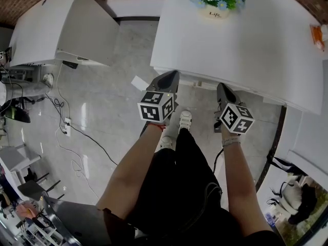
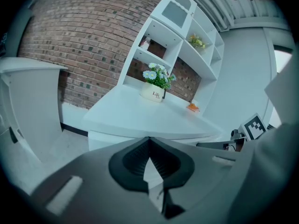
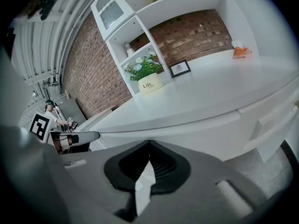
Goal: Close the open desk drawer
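The white desk (image 1: 246, 40) carries little — a pot of flowers (image 1: 214, 12) near its back edge, a small framed picture (image 3: 180, 68) just beside the pot, and an orange object (image 1: 319, 35) well apart at the far end. On the pale marbled floor (image 1: 102, 122) lie loose cables (image 1: 72, 132).

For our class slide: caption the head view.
Shut left claw and shut right claw point at the white desk's edge; flower pot behind.

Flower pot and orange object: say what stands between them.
A small picture frame, between flower pot and orange object, near the brick wall; the right gripper view shows it.
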The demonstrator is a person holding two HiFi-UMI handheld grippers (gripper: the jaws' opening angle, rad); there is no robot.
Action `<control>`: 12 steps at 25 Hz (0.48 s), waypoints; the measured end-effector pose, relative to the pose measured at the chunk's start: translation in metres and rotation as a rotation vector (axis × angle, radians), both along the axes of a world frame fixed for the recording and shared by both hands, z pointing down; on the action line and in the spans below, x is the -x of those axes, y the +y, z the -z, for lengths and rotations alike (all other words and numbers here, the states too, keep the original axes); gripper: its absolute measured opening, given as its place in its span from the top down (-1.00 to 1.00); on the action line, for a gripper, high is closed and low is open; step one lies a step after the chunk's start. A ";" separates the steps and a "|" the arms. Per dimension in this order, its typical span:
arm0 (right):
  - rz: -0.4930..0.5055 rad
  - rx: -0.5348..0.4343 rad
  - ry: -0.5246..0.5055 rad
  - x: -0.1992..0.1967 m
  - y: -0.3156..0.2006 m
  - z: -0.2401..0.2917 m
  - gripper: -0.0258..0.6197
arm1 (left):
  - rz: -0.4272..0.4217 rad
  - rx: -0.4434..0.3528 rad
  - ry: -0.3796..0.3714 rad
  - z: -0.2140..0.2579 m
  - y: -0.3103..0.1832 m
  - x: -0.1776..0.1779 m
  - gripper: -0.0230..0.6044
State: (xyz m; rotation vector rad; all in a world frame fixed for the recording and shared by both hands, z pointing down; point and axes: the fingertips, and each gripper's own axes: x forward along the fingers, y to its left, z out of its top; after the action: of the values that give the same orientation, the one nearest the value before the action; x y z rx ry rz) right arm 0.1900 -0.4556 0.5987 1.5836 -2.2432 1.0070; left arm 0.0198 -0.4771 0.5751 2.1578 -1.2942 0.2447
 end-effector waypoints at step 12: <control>0.024 -0.098 0.009 0.009 0.018 0.025 0.92 | -0.044 -0.034 -0.018 0.021 0.011 -0.002 0.92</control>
State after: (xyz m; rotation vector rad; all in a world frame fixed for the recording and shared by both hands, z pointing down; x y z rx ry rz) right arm 0.1813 -0.4375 0.5732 1.5917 -2.3333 0.8947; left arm 0.0218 -0.4664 0.5540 2.2198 -1.2704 0.2627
